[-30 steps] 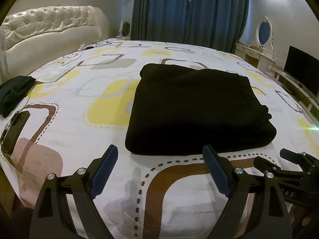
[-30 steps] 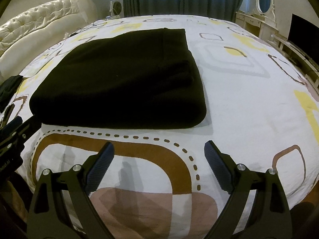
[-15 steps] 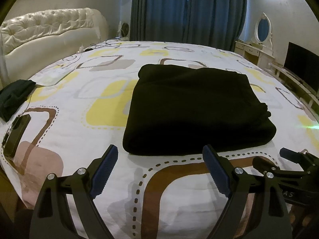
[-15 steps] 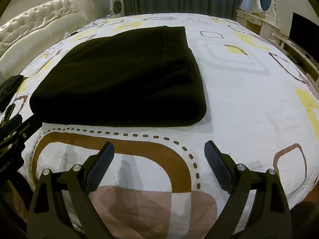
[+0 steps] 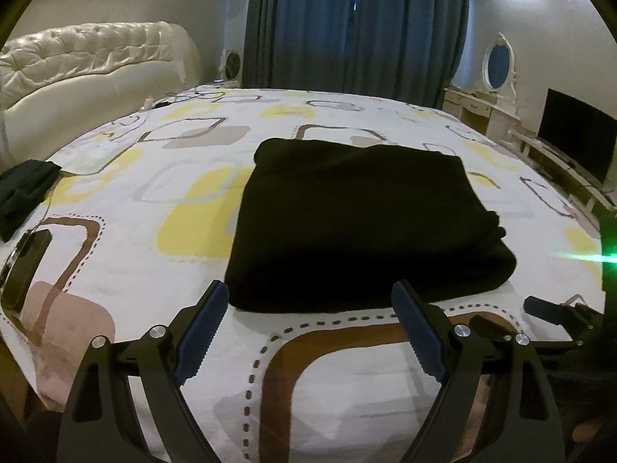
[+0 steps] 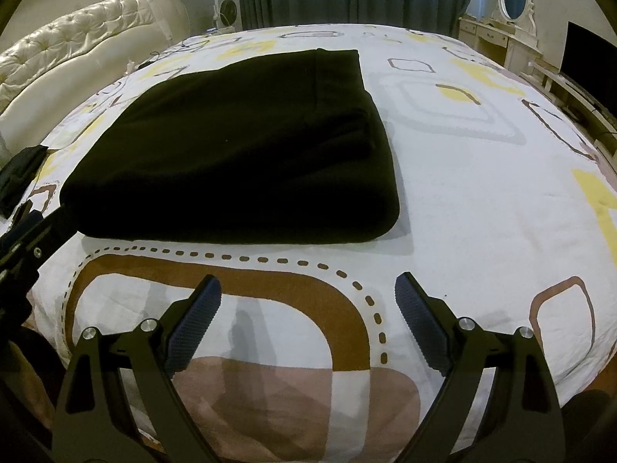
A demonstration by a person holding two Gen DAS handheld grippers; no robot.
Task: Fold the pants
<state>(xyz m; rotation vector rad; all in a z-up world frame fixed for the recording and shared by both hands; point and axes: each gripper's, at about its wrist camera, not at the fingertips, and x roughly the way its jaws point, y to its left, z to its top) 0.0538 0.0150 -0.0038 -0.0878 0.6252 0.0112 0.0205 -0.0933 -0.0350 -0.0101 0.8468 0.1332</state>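
Observation:
The black pants (image 5: 358,223) lie folded into a thick rectangle on the patterned bed (image 5: 162,177); they also show in the right wrist view (image 6: 239,146). My left gripper (image 5: 310,305) is open and empty, hovering just short of the pants' near edge. My right gripper (image 6: 308,297) is open and empty, above the bed a little short of the pants' near edge. The right gripper shows at the lower right of the left wrist view (image 5: 555,316); the left gripper shows at the left edge of the right wrist view (image 6: 23,239).
A dark cloth (image 5: 23,193) and a phone (image 5: 23,266) lie near the bed's left edge. A tufted headboard (image 5: 88,61) is at the left. Curtains (image 5: 358,27), a dresser with mirror (image 5: 497,65) and a TV (image 5: 574,142) stand beyond the bed.
Both grippers have tilted up and drawn back slightly, so the pants sit lower in the left view. The pants have not moved. Both grippers stay open.

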